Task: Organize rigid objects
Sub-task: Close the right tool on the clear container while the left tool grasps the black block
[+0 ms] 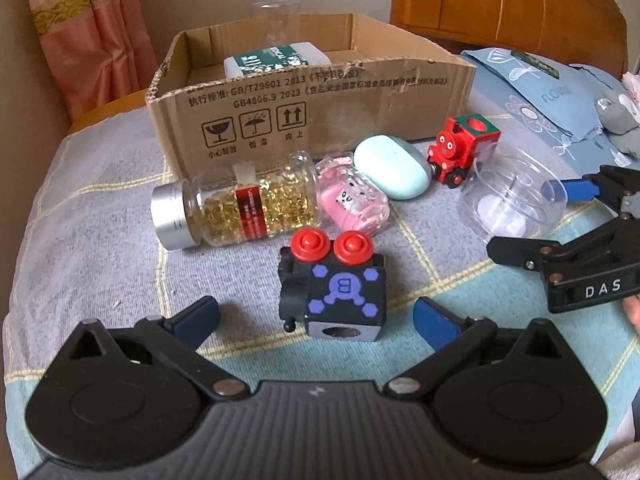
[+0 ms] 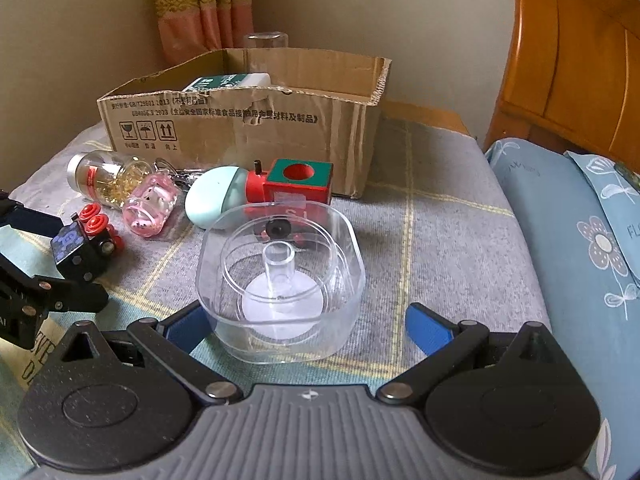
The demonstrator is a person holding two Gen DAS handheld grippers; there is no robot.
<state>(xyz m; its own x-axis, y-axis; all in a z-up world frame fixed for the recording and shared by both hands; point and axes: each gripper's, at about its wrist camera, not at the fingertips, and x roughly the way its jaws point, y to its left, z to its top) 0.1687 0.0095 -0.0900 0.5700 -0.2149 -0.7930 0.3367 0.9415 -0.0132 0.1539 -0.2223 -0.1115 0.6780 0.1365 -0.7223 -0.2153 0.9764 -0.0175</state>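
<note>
A black toy block [image 1: 340, 292] with two red wheels and a purple emblem lies on the bedspread between the fingers of my open left gripper [image 1: 316, 316], untouched. The same block [image 2: 80, 248] and left gripper [image 2: 60, 258] show in the right wrist view. A clear plastic container [image 2: 280, 280] with a central post sits between the blue pads of my open right gripper [image 2: 308, 326]; its left pad is close to the wall. From the left wrist view the right gripper [image 1: 548, 220] straddles the container [image 1: 508, 196].
An open cardboard box [image 1: 320, 112] holds a green-and-white packet [image 1: 276, 60]. In front lie a capsule bottle [image 1: 240, 208], pink jar [image 1: 352, 204], mint oval case [image 1: 392, 168] and red toy train [image 1: 460, 148]. Blue pillows [image 2: 568, 240] and a wooden headboard [image 2: 568, 60] stand right.
</note>
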